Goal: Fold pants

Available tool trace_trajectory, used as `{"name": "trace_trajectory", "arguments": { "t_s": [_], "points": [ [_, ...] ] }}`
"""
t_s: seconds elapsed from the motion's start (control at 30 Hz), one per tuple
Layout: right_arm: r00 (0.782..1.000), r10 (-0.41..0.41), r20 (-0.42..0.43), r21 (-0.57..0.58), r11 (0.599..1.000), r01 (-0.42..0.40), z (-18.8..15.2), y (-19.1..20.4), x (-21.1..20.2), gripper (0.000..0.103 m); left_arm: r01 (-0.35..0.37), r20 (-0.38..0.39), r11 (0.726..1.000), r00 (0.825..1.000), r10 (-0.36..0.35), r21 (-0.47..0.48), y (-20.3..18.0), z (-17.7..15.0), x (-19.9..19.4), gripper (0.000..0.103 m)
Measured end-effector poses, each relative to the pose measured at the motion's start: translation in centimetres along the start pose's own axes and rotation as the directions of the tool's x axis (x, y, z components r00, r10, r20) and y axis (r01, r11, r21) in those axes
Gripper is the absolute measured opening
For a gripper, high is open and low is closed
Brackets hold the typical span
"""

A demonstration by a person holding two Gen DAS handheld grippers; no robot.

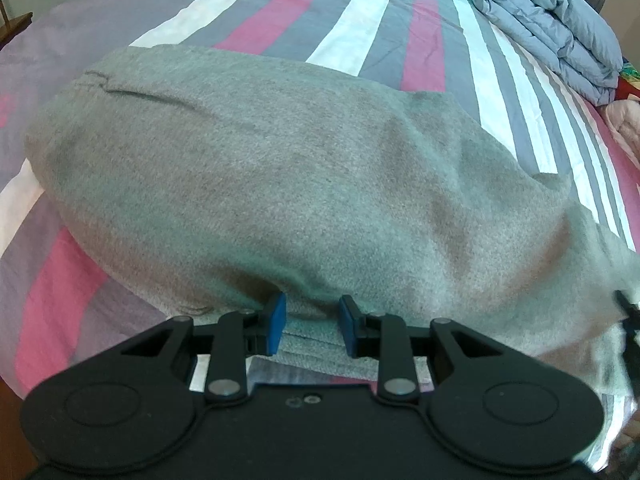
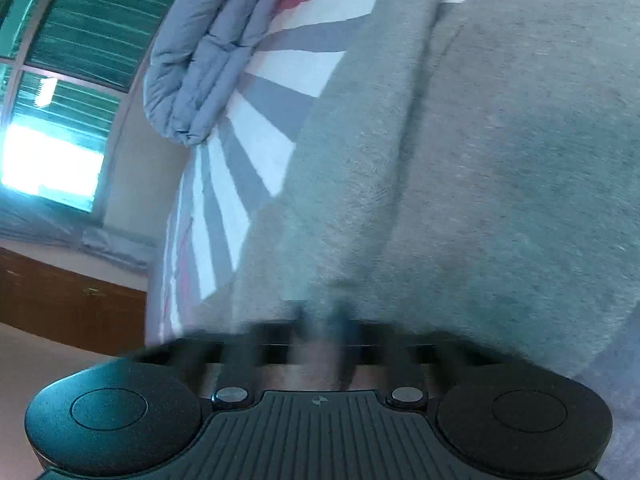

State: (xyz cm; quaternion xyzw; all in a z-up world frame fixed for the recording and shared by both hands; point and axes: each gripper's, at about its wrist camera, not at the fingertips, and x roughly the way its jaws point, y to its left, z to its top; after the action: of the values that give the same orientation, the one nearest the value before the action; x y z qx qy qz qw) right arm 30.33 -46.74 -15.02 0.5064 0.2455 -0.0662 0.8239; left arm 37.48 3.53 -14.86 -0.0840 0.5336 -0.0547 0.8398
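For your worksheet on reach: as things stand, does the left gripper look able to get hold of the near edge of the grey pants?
Probably yes. The left gripper has its blue fingers apart on either side of the grey pants' layered near edge, and nothing lies between them.

The pants [image 1: 280,168] are spread on the bed [image 1: 380,20], directly ahead of the left gripper [image 1: 312,322] at 12 o'clock. A folded quilt [image 1: 548,28] is placed on the bed at 2 o'clock, well apart from the pants. In the right wrist view, the quilt [image 2: 204,60] is seen at 11 o'clock, with a window [image 2: 60,80] at 10 o'clock behind it.
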Motion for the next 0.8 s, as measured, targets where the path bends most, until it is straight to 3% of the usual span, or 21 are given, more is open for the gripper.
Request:
{"name": "trace_trajectory", "arguments": {
  "t_s": [0.13,0.27,0.33,0.43,0.47,0.57,0.7,0.8],
  "points": [
    [0.995,0.048,0.085,-0.271,0.962,-0.023,-1.3,3.5,-5.4,0.007,-0.031,0.022,0.998,0.999,0.030,0.053,-0.7,-0.5,-0.1,0.020],
    [0.991,0.089,0.102,-0.414,0.909,-0.039,-4.1,4.9,-9.3,0.007,-0.060,0.045,0.993,0.997,0.056,0.100,-1.3,-1.1,-0.3,0.020],
    [0.996,0.026,0.086,-0.399,0.917,0.010,-5.4,3.2,-9.2,0.007,-0.068,0.049,0.992,0.997,0.062,0.110,-1.5,-1.2,-0.3,0.020],
    [0.985,-0.175,0.000,-0.346,0.924,0.164,-6.1,-0.5,-5.5,0.007,-0.093,0.056,0.987,0.995,0.086,0.131,-2.0,-1.0,-0.4,0.020],
    [0.981,-0.191,-0.034,-0.320,0.932,0.170,-6.2,-1.4,-4.7,0.007,-0.036,0.086,0.992,0.996,0.026,0.122,-2.3,-1.1,-0.8,0.020],
    [0.986,-0.160,-0.050,-0.300,0.944,0.138,-5.6,-0.8,-5.4,0.011,-0.021,0.122,0.989,0.992,0.004,0.143,-3.5,-1.6,-2.6,0.020],
    [0.995,-0.100,-0.028,-0.314,0.945,0.086,-3.4,-0.4,-7.7,0.040,0.029,0.108,0.981,0.993,-0.051,0.192,-6.4,-2.3,-3.0,0.023],
    [0.989,-0.145,0.020,-0.257,0.955,0.145,-0.7,-2.2,-8.3,0.041,0.041,0.067,0.979,0.996,-0.055,0.199,-7.8,-2.9,-1.8,0.023]
  ]
}}
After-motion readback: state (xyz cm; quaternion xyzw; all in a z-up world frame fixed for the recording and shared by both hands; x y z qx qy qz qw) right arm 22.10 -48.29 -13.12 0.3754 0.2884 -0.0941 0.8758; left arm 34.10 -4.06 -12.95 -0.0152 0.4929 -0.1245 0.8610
